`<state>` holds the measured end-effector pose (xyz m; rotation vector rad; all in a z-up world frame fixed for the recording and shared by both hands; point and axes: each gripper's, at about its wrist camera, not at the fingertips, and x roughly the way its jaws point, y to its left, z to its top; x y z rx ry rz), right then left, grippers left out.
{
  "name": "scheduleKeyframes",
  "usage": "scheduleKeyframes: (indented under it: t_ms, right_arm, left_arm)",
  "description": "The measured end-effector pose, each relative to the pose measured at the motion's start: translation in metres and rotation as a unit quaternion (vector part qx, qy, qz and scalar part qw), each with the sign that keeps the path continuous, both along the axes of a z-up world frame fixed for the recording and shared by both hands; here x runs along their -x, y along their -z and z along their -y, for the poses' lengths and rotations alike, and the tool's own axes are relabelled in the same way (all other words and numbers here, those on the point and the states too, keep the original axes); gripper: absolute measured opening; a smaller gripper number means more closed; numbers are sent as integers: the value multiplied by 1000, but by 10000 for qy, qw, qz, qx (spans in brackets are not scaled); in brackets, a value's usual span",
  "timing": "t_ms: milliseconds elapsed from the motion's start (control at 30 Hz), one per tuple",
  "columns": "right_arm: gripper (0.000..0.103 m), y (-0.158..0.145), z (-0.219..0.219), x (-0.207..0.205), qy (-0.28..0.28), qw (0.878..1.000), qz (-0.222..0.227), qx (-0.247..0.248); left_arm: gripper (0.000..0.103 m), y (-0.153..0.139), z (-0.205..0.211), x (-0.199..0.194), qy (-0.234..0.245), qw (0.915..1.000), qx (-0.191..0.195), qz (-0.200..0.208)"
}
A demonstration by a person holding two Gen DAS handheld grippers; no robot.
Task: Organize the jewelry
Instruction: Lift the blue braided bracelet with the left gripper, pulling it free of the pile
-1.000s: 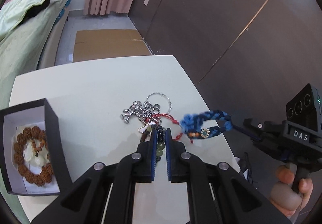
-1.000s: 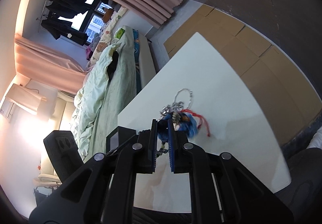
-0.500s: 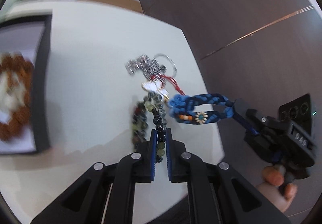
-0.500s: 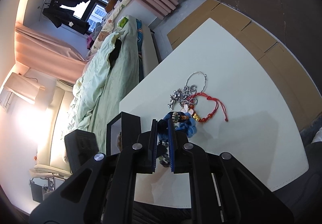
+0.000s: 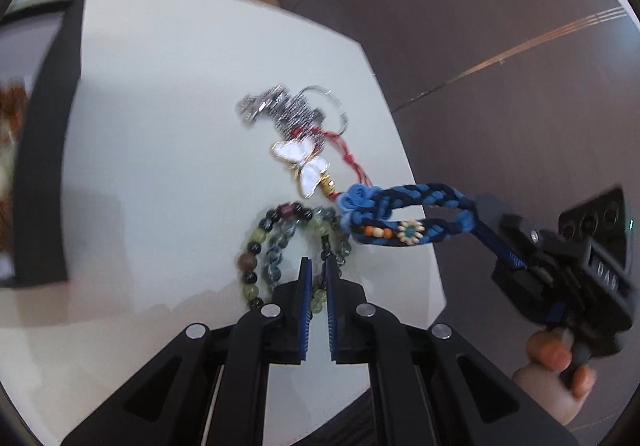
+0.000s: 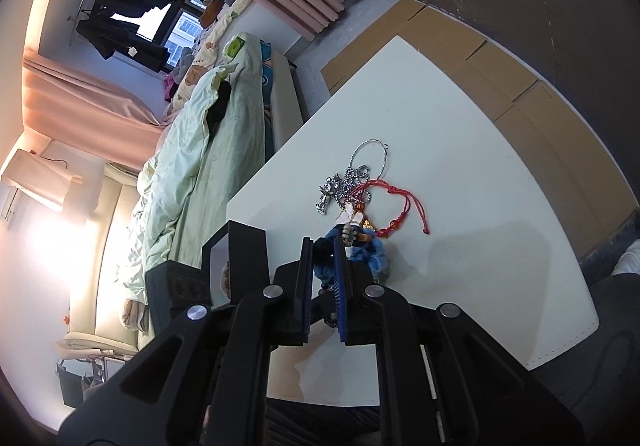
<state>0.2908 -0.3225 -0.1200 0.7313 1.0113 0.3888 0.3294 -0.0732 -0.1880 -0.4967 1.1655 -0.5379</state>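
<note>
The surface (image 6: 460, 149) carries a black box (image 5: 44, 149) at its left edge and a small heap of jewelry toward the right. Both tools are mid-lift, each pulling one piece free for sorting, presumably into that box.

The right gripper (image 6: 323, 258) has its jaws clamped on the blue braid (image 5: 412, 213), held off the surface beside the heap. The left gripper (image 5: 314, 274) has its jaws closed on the bead bracelet (image 5: 276, 242), whose loops hang in front of them; whether the beads have fully left the surface is hard to tell through the blur.

Next, each piece should be carried leftward over the box wall and let go inside.

In the way: the red cord (image 6: 394, 205), the butterfly charm (image 5: 302, 163) and the silver chain (image 5: 280, 107) lie just beside both held pieces and could snag and be dragged along.
</note>
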Motion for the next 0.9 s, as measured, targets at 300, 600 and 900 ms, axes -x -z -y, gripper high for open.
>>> scheduleKeyframes:
  t_ms: [300, 600, 900]
  right_arm:
    - [11, -5, 12, 4, 139, 9999, 71, 26]
    - [11, -8, 39, 10, 394, 9992, 98, -36]
    - [11, -4, 52, 14, 467, 9988, 45, -100]
  left_arm:
    - [55, -18, 14, 0, 92, 9978, -581, 291]
    - [37, -11, 33, -12, 70, 9967, -802, 56]
    - [23, -4, 54, -26, -240, 9874, -1564, 62]
